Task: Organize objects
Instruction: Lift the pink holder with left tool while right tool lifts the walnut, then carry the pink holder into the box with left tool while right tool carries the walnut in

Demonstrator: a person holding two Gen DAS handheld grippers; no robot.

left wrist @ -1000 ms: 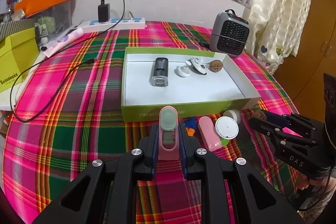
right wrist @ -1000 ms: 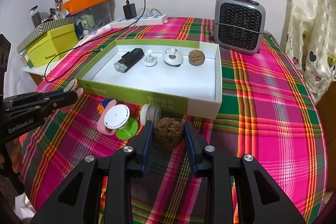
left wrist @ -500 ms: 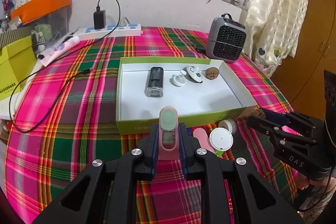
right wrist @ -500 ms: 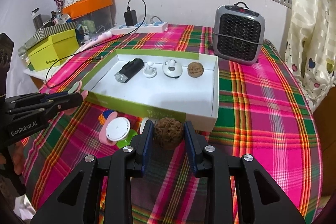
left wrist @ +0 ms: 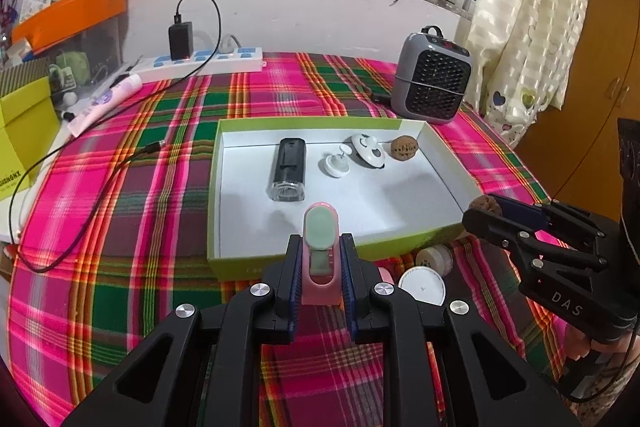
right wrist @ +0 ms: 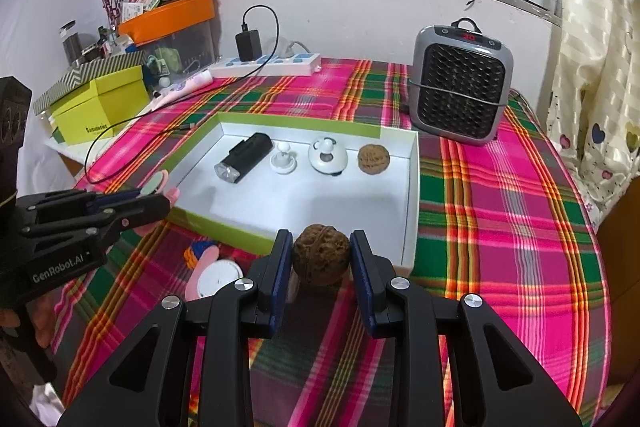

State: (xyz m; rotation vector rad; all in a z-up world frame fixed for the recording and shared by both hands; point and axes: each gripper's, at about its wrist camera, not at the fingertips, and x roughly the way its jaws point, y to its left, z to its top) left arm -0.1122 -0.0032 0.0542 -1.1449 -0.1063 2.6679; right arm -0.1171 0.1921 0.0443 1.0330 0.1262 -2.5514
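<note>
Your left gripper [left wrist: 320, 259] is clamped on the pink clip [left wrist: 320, 255], held upright over the near edge of the green box [left wrist: 304, 125], so it can go down onto the bare white floor at the box's near side. Your right gripper [right wrist: 322, 259] pinches a walnut [right wrist: 321, 253] between its pads, hanging above the near right corner of the box, ready to join the one already inside.

Along the far edge of the box, a black flashlight [left wrist: 288, 169], a small white knob [left wrist: 337, 164], a white round gadget [left wrist: 369, 151] and a second walnut [left wrist: 404, 148] lie in a row, well apart from where you hover.

On the plaid tablecloth [left wrist: 120, 227] just outside the near edge wait a white round lid [left wrist: 421, 287], a small jar [left wrist: 434, 255] and what may be other pink and blue bits, partly hidden. The box's near wall is the only thing in your way; the heater [left wrist: 432, 79] and power strip [left wrist: 200, 63] stand clear at the far edge.
</note>
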